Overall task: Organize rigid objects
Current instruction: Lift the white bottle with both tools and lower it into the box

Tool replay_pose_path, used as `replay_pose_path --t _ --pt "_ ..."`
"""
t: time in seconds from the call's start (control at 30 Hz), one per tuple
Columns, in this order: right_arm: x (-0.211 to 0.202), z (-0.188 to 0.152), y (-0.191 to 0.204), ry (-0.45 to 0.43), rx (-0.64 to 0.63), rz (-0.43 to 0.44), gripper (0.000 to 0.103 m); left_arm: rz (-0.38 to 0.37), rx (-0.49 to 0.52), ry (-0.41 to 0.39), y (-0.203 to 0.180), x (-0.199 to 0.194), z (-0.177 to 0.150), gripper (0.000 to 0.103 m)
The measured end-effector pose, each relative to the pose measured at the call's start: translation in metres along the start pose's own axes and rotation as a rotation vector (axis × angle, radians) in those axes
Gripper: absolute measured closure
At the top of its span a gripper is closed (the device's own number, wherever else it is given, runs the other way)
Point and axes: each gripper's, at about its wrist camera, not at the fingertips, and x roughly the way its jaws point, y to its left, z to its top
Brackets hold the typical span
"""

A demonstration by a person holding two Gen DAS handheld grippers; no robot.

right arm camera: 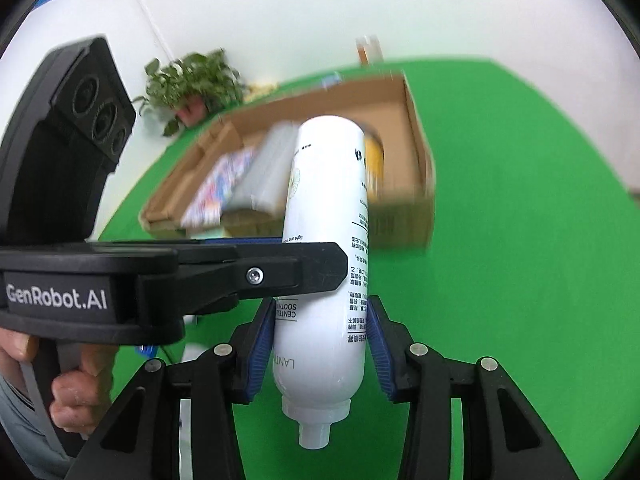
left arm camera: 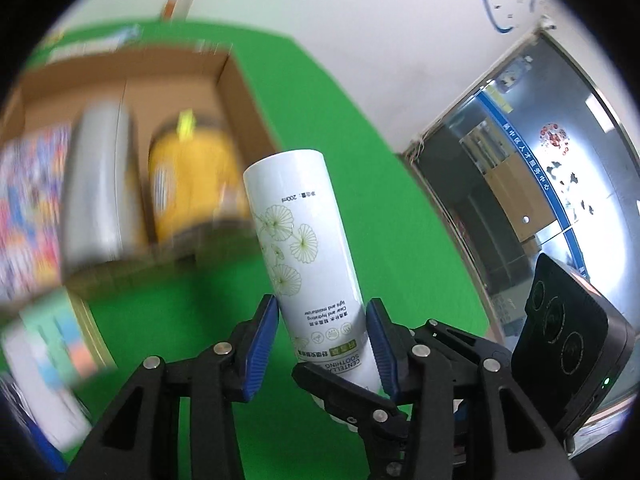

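Note:
A white bottle [left arm camera: 298, 240] with a gold flower print is held upside down above the green table, nozzle toward the cameras. My left gripper [left arm camera: 322, 320] is shut on its lower body. In the right wrist view the same bottle [right arm camera: 326, 248] sits between my right gripper's [right arm camera: 320, 334] blue pads [right arm camera: 378, 354], which press its sides; the left gripper [right arm camera: 200, 268] crosses in from the left and clamps it higher up. An open cardboard box [left arm camera: 240, 92] lies beyond, holding a grey cylinder [left arm camera: 98, 184], a yellow jar [left arm camera: 196, 184] and a colourful packet [left arm camera: 28, 208].
The green table [right arm camera: 520, 240] spreads right of the box [right arm camera: 416, 152]. A potted plant [right arm camera: 192, 84] stands at the far left edge by the white wall. A pastel box [left arm camera: 56, 340] lies near left. A glass door [left arm camera: 540, 180] is at right.

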Motion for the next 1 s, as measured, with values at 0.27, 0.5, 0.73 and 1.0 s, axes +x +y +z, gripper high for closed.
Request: replay_pose_path --t 0.27,0.5,0.73,1.0 --pt "-0.008 0.102 -0.009 -0.104 -0.013 0.022 0.061 0.068 0.093 -0.089 -0.008 -0.024 0.100 0.060" --pt "0.039 0.161 -0.041 -0.063 -0.023 0.048 0.061 0.092 0.023 -0.022 0.026 0.014 0.152 0.060" --pt "0.104 0.158 -0.074 0.035 0.020 0.008 0.061 0.056 -0.043 0.104 0.060 0.072 0.158 0.061" --pt "0.136 0.136 -0.087 0.117 0.043 -0.062 0.061 0.050 -0.087 0.196 0.073 0.102 0.139 0.061"
